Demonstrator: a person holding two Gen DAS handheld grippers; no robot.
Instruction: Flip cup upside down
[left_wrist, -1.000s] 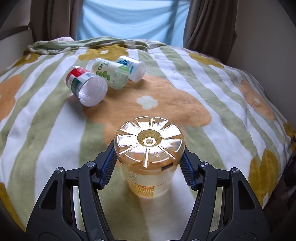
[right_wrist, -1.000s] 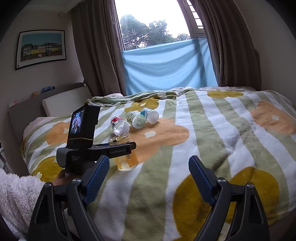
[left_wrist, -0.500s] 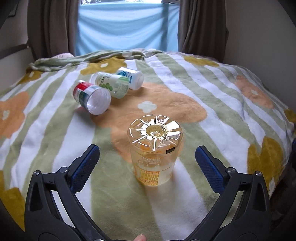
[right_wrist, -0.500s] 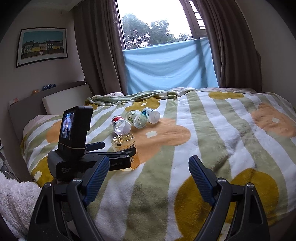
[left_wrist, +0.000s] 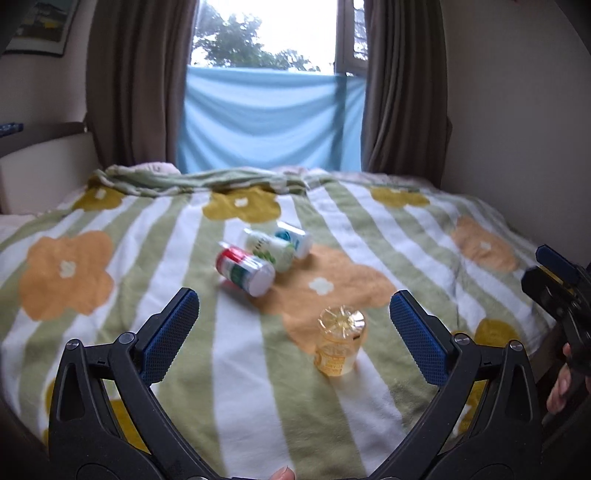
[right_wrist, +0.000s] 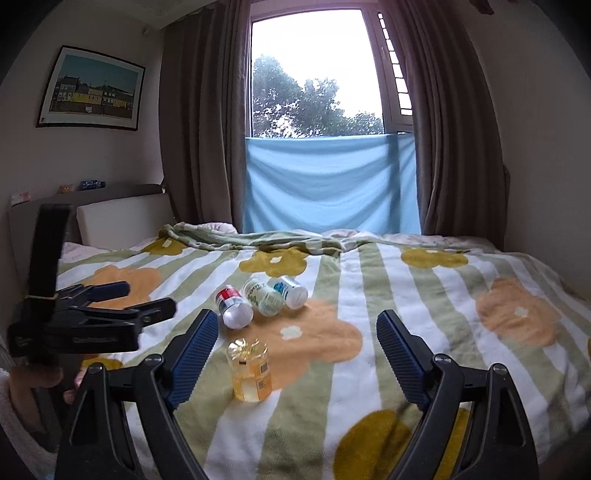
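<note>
Yellow cup (left_wrist: 340, 345) stands base-up on the bed (left_wrist: 236, 387), both tools released, left tool (left_wrist: 293, 334) clear; flip looks complete

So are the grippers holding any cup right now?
No. Both the left gripper and right gripper are open and empty; the yellow cup stands alone.

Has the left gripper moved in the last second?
Yes. The left gripper let go of the yellow cup and backed away, judged against the orange flower.
</note>
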